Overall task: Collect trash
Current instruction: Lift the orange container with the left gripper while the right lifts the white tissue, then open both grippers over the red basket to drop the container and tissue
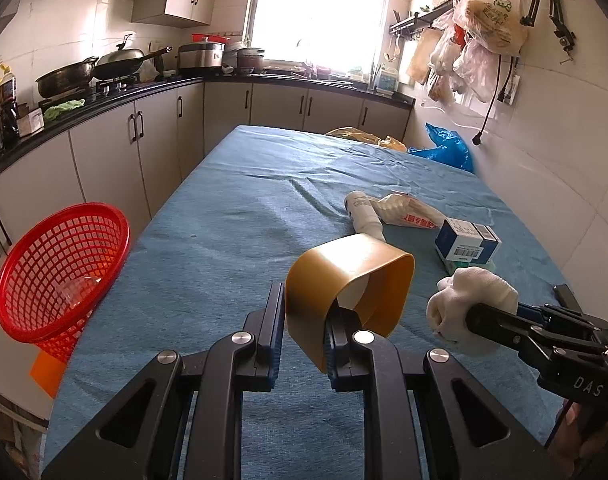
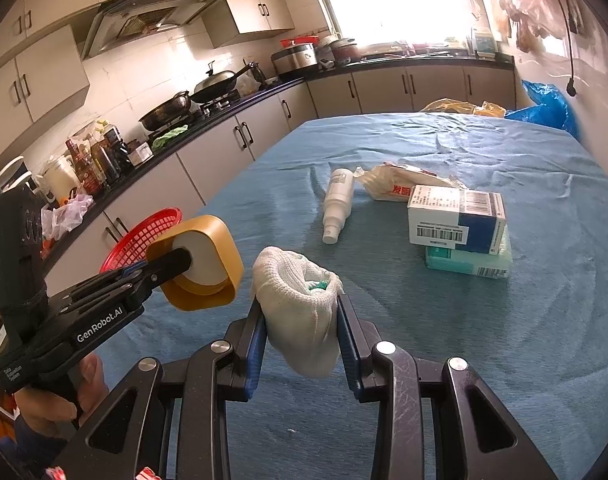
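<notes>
A long table covered by a blue cloth (image 1: 232, 216) is seen in a kitchen, with counters running along its left side and a bright window beyond its far end.

The left gripper (image 1: 302, 322) is closed on a squashed yellow tape roll (image 1: 344, 280), one wall of the roll being pinched between the fingers; the roll is held up above the near part of the table. In the right wrist view the same roll (image 2: 208, 264) is seen with its white core facing the camera.

The right gripper (image 2: 302, 328) is clamped on a crumpled white cloth (image 2: 300, 304), something green being tucked in its top fold. In the left wrist view this cloth (image 1: 472, 300) is held just beside the tape roll, to its right.

A red mesh basket (image 1: 60, 272) is placed at the table's left edge, tilted toward the table, with a clear plastic piece (image 1: 78, 290) inside.

Near the middle of the table, toward its right edge, a white bottle (image 2: 338, 204) is laid on its side, just beside a crumpled wrapper (image 2: 400, 184). A blue and white box (image 2: 456, 220) is stacked on a flat green box (image 2: 468, 262) close by.

At the far right corner a blue plastic bag (image 1: 448, 148) and a yellow bag (image 1: 360, 134) are seen.
</notes>
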`<state>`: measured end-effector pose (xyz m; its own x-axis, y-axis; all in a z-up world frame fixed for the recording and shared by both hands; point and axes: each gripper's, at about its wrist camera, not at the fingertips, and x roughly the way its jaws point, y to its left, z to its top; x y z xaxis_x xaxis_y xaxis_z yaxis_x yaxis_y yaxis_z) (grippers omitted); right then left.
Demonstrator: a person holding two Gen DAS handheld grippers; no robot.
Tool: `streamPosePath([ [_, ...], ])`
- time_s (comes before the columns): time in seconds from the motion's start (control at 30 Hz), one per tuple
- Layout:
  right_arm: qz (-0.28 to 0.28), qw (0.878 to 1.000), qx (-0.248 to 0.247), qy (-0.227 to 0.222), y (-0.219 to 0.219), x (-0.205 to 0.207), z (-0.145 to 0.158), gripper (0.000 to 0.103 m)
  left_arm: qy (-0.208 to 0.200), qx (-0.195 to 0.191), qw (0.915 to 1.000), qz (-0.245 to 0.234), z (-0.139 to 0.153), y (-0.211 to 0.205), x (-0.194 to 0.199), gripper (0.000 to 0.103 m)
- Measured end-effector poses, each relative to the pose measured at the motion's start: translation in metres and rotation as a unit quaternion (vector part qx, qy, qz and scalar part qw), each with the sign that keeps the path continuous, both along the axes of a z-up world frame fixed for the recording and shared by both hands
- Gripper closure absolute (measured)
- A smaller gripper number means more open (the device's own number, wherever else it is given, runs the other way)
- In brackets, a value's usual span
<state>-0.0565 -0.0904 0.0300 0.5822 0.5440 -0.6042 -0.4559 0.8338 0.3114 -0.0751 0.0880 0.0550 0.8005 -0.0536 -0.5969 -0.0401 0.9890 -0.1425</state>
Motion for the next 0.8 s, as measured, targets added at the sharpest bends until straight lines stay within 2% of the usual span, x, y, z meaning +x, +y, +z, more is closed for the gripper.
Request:
streamPosePath([
  [0.4,0.017,1.000,-0.010,-0.004,0.018,0.003,0.004,0.067,-0.005,-0.009,0.9999,0.013,0.000,0.013,-0.005,0.086],
  [0.8,0.046,0.999,-0.025,-0.011,0.047,0.006,0.011,0.067,-0.015,-0.021,0.9986,0.046,0.004,0.048,-0.012,0.086],
])
